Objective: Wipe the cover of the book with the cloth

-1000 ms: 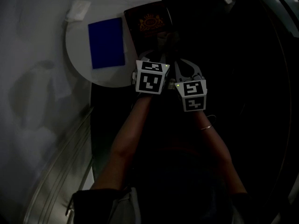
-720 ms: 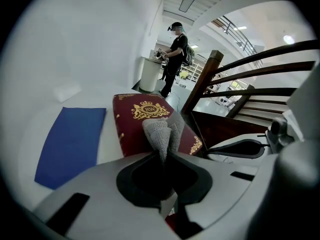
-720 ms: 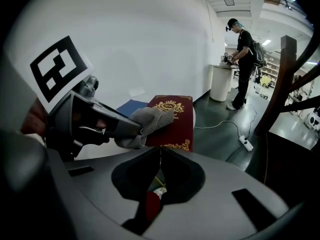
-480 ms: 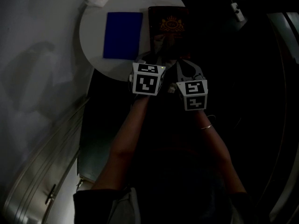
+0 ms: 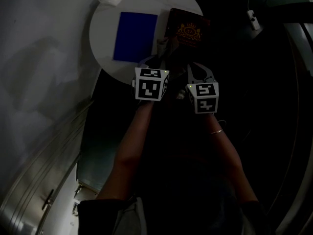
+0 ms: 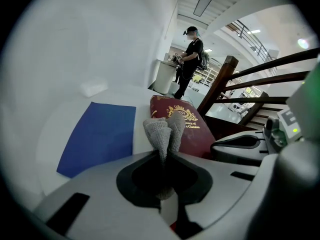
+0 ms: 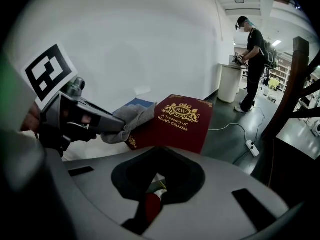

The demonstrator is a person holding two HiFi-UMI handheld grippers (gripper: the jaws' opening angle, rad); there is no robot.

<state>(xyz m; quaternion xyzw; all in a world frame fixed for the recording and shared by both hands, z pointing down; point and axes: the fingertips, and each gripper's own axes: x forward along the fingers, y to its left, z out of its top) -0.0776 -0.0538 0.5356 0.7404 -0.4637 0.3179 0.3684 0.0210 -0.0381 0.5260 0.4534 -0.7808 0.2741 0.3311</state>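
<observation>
L tongs clamped on grey cloth, pressed against red book at its left corner. R tongs pinching book's near edge. Book tilted at tabletop rim, beside 1 blue sheet.

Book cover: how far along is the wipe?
Done: left gripper clamps the cloth; right gripper holds the book at its near edge. In hand: cloth meets the cover's left edge. Left: sweeping across the gold-printed cover; no wiped area is discernible.
</observation>
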